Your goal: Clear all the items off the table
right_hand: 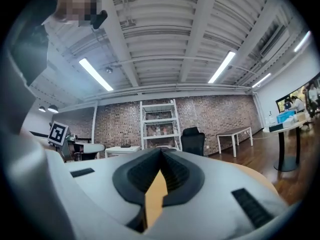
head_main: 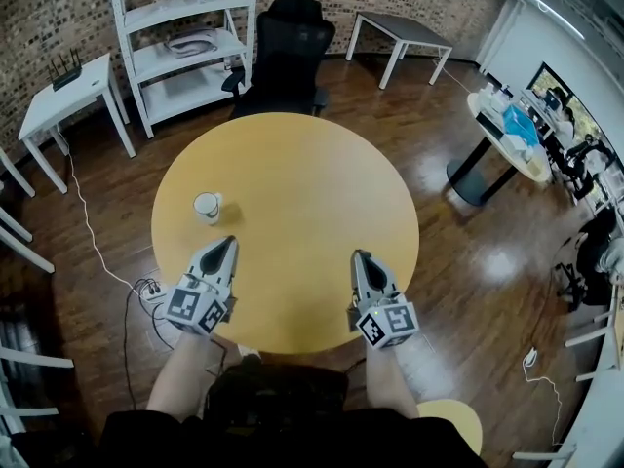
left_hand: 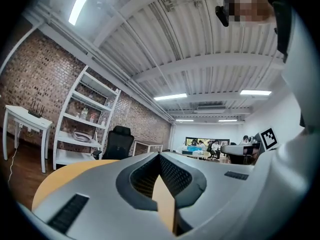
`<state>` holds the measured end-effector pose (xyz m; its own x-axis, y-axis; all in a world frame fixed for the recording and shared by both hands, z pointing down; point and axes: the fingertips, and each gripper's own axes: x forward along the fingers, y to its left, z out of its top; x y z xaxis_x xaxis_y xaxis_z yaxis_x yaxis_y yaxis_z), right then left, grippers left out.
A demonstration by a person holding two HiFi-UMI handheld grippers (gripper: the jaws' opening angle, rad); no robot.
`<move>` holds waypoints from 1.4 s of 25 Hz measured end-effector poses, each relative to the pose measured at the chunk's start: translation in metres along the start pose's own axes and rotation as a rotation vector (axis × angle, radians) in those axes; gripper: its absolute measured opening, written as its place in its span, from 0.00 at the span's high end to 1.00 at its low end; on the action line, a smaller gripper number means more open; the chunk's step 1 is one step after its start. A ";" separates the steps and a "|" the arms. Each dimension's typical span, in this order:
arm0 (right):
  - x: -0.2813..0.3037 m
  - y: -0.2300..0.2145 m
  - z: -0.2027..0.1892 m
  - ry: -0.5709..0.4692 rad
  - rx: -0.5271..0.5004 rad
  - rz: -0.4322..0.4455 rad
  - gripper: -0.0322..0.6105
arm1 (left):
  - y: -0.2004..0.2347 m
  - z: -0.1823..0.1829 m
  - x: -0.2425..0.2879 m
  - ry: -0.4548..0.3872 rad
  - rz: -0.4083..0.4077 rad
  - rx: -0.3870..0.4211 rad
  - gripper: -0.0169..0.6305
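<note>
The person is holding both grippers over the near edge of the round table [head_main: 292,154], one in each hand, pointing away from the body. The left gripper [head_main: 230,243] is hovering over the table's near left part, with its jaws pressed together and nothing between them. The left gripper view is showing the same: the two ribbed pads [left_hand: 172,176] are meeting at the tip [left_hand: 160,156], with only the yellow tabletop [left_hand: 55,184] showing below them. The right gripper [head_main: 358,256] is hovering over the near right part, well apart from the left one. Its jaws are also closed on nothing, and the right gripper view is showing them meeting at the tip [right_hand: 161,151].

A white cup [head_main: 207,206] is standing upright on the left part of the table, just beyond the left gripper and slightly to its left, not touching it. It is the only item showing on the tabletop.

A black chair [head_main: 288,52] is standing at the far side of the table. A white shelf [head_main: 185,37] is standing against the brick wall behind it, and a cable [head_main: 88,227] is trailing over the wooden floor to the left.
</note>
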<state>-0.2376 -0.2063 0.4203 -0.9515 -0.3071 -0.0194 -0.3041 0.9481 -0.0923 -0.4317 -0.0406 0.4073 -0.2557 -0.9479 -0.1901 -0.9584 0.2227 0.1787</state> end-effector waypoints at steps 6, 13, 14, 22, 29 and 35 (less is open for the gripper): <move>-0.004 0.008 0.005 -0.022 -0.009 0.021 0.95 | -0.002 0.011 -0.011 -0.034 0.018 0.017 0.97; -0.005 0.007 0.017 -0.057 -0.020 0.019 0.95 | -0.003 0.022 -0.010 -0.054 0.018 0.028 0.97; -0.006 0.006 0.018 -0.061 -0.020 0.016 0.95 | -0.004 0.022 -0.009 -0.054 0.016 0.029 0.97; -0.007 0.002 0.019 -0.071 -0.021 -0.001 0.95 | -0.007 0.023 -0.002 -0.059 -0.006 0.026 0.97; -0.041 -0.018 0.021 -0.080 -0.050 -0.087 0.95 | -0.036 0.011 0.022 -0.048 -0.095 0.005 0.97; -0.137 -0.049 0.049 -0.092 -0.042 -0.272 0.95 | -0.126 0.021 0.041 -0.008 -0.263 -0.030 0.97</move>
<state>-0.0900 -0.2149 0.3789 -0.8271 -0.5548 -0.0900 -0.5510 0.8320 -0.0649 -0.3241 -0.1024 0.3568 0.0009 -0.9703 -0.2418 -0.9878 -0.0385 0.1509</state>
